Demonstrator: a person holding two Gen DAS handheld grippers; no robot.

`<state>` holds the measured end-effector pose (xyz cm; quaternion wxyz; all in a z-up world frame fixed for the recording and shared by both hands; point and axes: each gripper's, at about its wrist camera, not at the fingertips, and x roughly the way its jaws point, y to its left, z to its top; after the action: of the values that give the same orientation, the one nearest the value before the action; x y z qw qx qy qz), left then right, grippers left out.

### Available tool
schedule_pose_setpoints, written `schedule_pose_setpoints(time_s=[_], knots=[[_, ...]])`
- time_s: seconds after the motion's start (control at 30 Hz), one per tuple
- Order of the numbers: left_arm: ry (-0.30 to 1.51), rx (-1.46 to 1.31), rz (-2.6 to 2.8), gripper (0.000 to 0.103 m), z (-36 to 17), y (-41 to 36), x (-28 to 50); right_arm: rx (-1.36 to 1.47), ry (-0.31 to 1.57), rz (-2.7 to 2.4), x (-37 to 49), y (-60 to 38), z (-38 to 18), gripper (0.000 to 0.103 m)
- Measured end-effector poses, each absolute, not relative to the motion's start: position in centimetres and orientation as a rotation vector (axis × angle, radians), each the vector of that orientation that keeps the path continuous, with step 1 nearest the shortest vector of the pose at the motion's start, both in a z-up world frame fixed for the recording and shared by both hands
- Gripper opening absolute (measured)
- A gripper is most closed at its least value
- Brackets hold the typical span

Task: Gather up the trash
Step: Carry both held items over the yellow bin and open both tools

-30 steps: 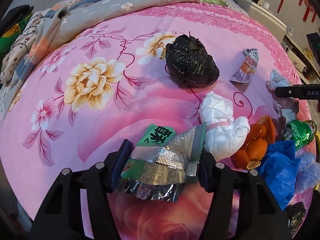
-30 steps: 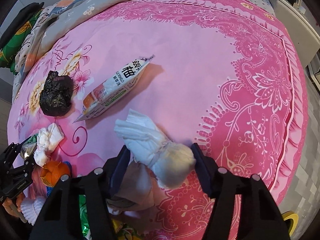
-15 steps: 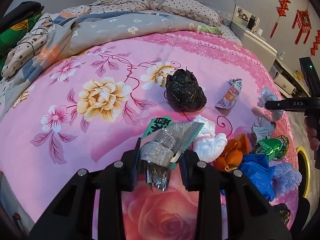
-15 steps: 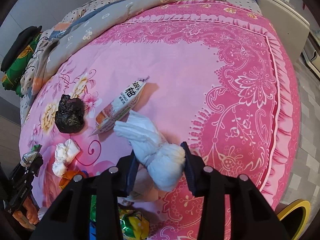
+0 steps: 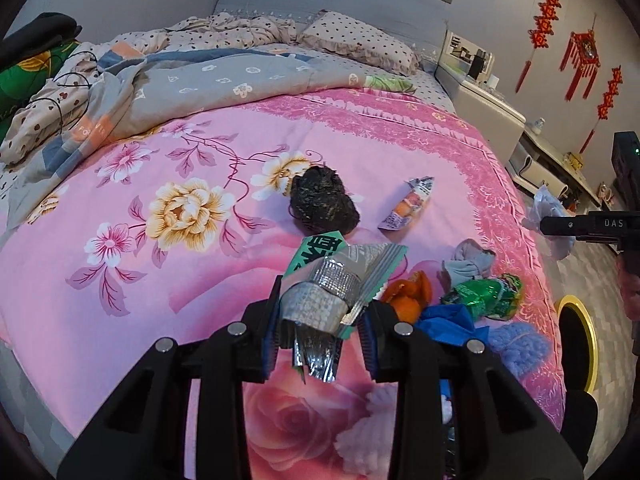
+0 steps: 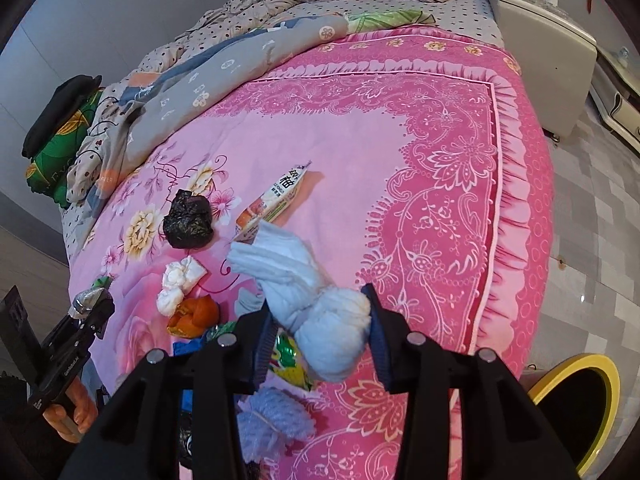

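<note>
Both tongs clamped, loaded.

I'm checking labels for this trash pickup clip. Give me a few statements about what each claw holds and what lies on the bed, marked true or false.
1. The left claw grips a silver foil wrapper. True.
2. The right claw is empty. False: it is shut on a knotted white bundle.
3. The black bag lies on the pink bedspread, untouched by either claw. True.
4. The juice pouch lies inside the yellow-rimmed bin. False: it lies on the bedspread, beside the black bag.
5. The orange peel lies near the bed's front edge, among other trash. True.
</note>
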<state>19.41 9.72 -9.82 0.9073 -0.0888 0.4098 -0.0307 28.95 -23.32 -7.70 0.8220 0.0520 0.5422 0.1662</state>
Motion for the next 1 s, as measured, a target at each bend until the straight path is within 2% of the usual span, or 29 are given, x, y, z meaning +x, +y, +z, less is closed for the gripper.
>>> schedule_pose_setpoints(time_s=[0.63,1.0], knots=[[0.816,-0.052,-0.355,0.032,-2.4,-6.4,14.1,0.221,1.073,0.264,18.2,-34.9,-2.7,0.039],[0.823,0.04,-0.555,0.033,-1.0,-18.6,13.4,0.311,1.048,0.108,13.6,-44.1,-2.6,0.039]])
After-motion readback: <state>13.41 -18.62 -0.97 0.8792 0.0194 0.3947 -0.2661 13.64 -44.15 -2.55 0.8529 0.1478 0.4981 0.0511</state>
